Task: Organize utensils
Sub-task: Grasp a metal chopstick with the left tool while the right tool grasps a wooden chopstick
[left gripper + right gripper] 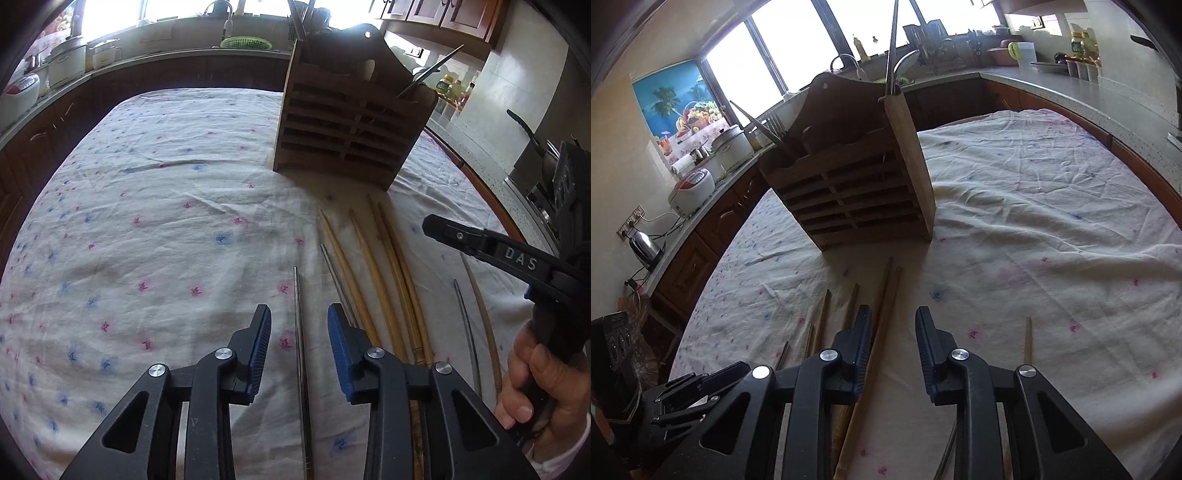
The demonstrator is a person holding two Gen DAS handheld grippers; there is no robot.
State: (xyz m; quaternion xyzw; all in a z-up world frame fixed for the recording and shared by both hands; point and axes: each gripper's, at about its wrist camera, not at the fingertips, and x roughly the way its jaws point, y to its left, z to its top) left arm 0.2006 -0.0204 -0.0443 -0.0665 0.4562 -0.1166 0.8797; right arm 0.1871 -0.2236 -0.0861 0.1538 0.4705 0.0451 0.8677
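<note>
A: From the left wrist view, what holds things?

B: A slatted wooden utensil holder (343, 125) stands upright on the worktop (155, 229), which is covered with a white cloth printed with small pink and blue flowers. Dark handles and a pale one rise from its top, and a thin metal utensil (432, 72) leans out over its right corner. I cannot tell which compartment each sits in.

A: And the loose pieces?

B: Several wooden chopsticks (369, 266) lie side by side on the cloth in front of the holder, apart from it. A metal chopstick (300, 332) lies between the fingers of the left claw (299, 350), which is spread wide and grips nothing. Another metal one (338, 284) lies just to its right, and a further metal and wooden pair curve along the far right.

A: Is the other claw visible there?

B: Yes, the right claw (458, 236) hangs above the chopsticks on the right, held by a hand (539, 384).

A: Now the right wrist view.

B: The same holder (857, 177) stands ahead, with forks (775, 123) and a long dark handle (757, 127) at its left end, and thin metal rods (892, 48) rising steeply from its right end. The right claw (894, 350) is wide apart and empty. Wooden chopsticks (882, 306) lie on the cloth below its left finger, pointing at the holder, and a single one (1028, 339) lies apart on the right. The left claw (690, 391) shows at the lower left.
</note>
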